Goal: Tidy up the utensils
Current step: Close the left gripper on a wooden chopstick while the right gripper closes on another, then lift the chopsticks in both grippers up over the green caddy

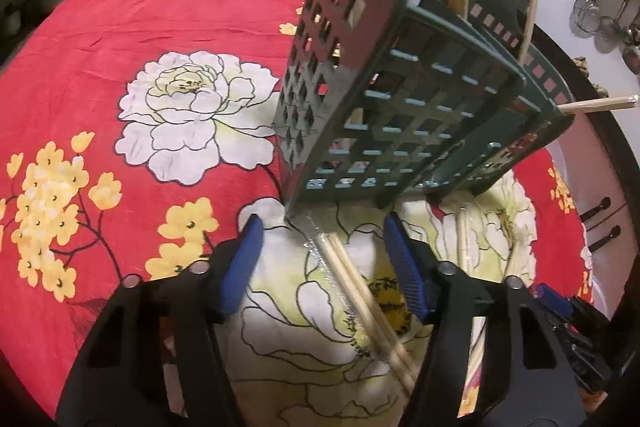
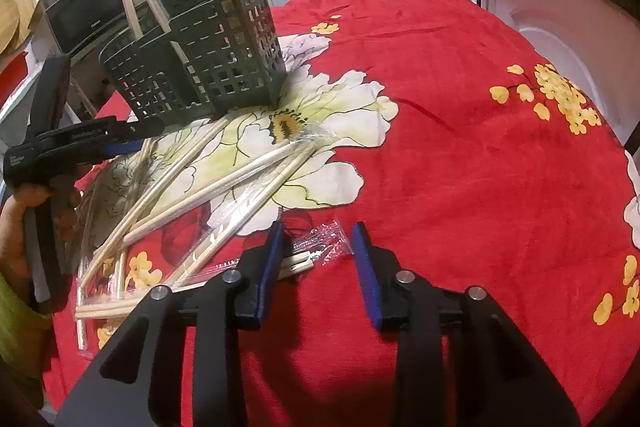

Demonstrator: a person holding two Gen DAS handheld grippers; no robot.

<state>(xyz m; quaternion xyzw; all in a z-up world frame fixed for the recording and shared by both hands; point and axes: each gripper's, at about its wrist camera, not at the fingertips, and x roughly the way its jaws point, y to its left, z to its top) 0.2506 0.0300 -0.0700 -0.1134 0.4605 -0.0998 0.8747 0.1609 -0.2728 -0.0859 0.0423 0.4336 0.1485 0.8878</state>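
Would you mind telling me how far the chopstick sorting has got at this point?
Partly done. A few chopsticks already stand in the green caddy. In hand: nothing gripped yet; the left gripper straddles a wrapped pair by the caddy's base, and the right gripper straddles the clear-wrapped end of another pair, pads not touching. Left: the scattered pile of wrapped chopsticks on the red floral cloth.

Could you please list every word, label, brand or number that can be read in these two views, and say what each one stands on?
None can be read.
Microwave: a small pale mark on its door, too blurred to read.
Left hand-held gripper: faint pale lettering along its black body, too small to read.
Wrapped chopsticks: dark print on the clear sleeve, illegible.
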